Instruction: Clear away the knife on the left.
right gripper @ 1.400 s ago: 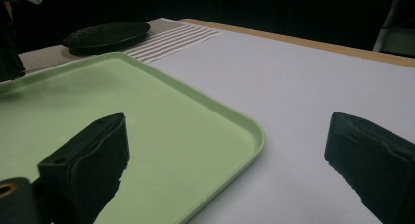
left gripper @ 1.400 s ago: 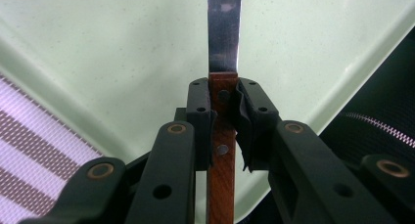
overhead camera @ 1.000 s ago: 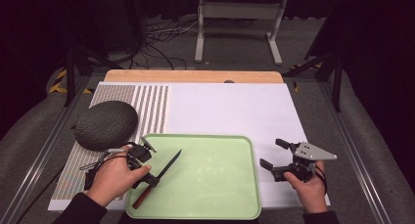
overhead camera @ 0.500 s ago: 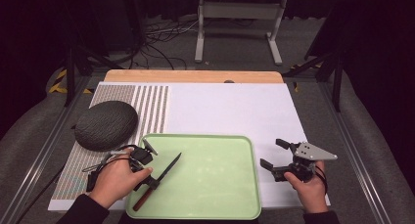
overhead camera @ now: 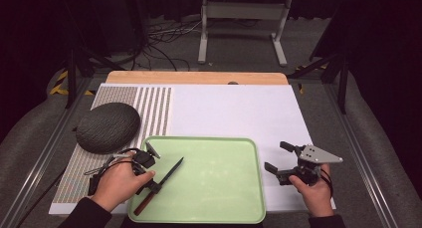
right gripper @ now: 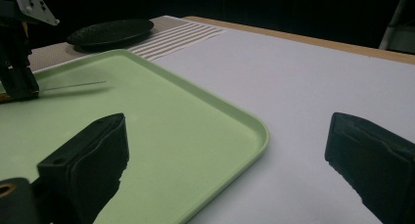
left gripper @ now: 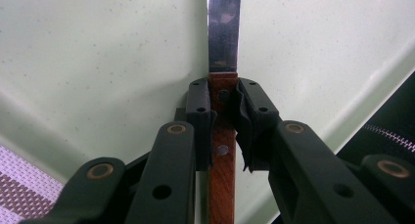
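A knife with a dark blade and a reddish wooden handle lies slantwise on the left part of a light green tray. My left gripper is shut on the handle just behind the blade; in the left gripper view its pads squeeze the wood of the knife over the tray. My right gripper stands open over the white board right of the tray, nothing between its jaws. In the right gripper view my right gripper faces the tray, with the left gripper far left.
A dark grey oval dome sits on a striped woven mat behind the left hand. The white board stretches back to a wooden strip. A metal stand and cables lie on the floor beyond.
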Demonstrator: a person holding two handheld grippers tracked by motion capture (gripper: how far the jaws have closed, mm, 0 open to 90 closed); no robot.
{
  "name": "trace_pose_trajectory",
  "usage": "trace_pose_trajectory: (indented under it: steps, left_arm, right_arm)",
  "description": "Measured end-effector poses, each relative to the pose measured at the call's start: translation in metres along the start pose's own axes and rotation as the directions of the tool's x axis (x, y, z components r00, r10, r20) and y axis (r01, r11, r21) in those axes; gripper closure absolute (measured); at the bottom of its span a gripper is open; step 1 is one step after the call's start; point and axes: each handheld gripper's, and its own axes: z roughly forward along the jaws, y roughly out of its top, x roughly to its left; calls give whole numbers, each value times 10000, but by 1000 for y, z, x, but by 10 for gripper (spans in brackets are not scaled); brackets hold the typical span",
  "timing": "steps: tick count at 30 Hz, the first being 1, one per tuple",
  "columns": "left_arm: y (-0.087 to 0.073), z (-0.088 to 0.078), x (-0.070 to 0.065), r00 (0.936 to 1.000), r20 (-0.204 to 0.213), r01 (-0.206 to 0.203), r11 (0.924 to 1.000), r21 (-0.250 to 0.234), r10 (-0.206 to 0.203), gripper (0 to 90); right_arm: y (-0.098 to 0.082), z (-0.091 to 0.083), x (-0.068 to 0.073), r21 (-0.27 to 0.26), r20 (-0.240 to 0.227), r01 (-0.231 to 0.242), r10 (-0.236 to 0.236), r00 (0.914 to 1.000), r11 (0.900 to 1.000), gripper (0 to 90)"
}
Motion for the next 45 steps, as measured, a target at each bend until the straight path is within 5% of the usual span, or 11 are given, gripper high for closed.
trace_pose_trajectory:
  steps: [8,13,17,19,22,26,29,33,34,38,45]
  left_arm:
    - [-1,-4,-4,9997,202,-119,9998,-130,122,675]
    - [-2,-9,-8,9978,-115,-657,9964,-529,652,379]
    - [-2,-12,-12,9859,-824,-1547,9811,-1166,1457,199]
    - [-2,-14,-16,9699,-1242,-2273,9617,-1530,2095,161]
    - [-2,-15,-19,9609,-1277,-2643,9514,-1580,2457,197]
    - [0,-14,-25,9192,-1790,-3834,9009,-2032,3508,206]
    - [3,-10,-23,9171,-1530,-3945,8927,-2178,3680,247]
    - [5,-6,-21,8906,-1546,-4537,8588,-2381,4277,392]
    - [5,-5,-21,8868,-1492,-4616,8544,-2385,4374,573]
    - [4,-4,-19,9007,-914,-4342,8722,-2253,4248,787]
    - [5,4,-18,8898,-741,-4564,8781,-1435,4504,900]
  right_arm:
    - [0,0,0,1,-50,3,-3,10000,10000,35]
    - [0,0,1,15,-73,21,-21,10000,10000,35]
    - [0,0,0,8,-64,14,-14,10000,10000,35]
    - [0,0,0,16,-73,24,-24,10000,10000,35]
    - [0,0,0,24,-76,23,-23,10000,10000,35]
    - [0,0,1,26,-101,23,-23,9999,10000,35]
    - [0,1,1,28,-112,32,-32,9999,10000,35]
    - [0,1,0,30,-146,38,-38,9999,10000,34]
    - [-1,1,0,34,-165,37,-37,9999,10000,33]
    - [-1,1,0,48,-186,49,-48,9998,10000,33]
    - [-1,2,1,88,-287,95,-92,9995,9999,29]
